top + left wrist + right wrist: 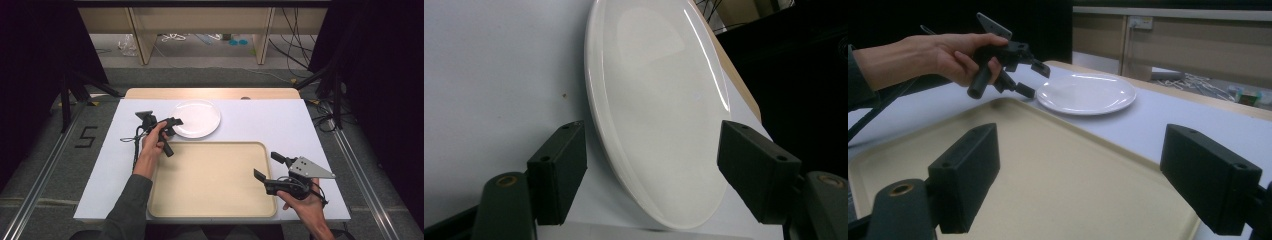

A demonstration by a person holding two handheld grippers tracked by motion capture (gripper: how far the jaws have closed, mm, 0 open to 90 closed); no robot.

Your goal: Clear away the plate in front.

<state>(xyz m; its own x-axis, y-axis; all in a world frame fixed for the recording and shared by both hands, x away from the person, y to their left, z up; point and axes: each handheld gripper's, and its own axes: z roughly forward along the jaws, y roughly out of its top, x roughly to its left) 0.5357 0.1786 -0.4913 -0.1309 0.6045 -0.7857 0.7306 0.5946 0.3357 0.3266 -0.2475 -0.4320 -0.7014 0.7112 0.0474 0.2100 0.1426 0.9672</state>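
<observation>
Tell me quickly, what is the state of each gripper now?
Left gripper: open, one jaw above and one below the rim of the white plate, not yet gripping.
Right gripper: open, holding nothing, above the tray.

Plate [197, 118] glossy white ceramic (smooth); tray [212, 180] matt beige plastic.

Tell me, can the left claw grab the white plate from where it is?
Probably yes. The left claw is open at the white plate, one jaw above its near rim and one below, and nothing lies between them. It isn't pinching yet.

Even overhead light; glare on plate [659, 100]
</observation>
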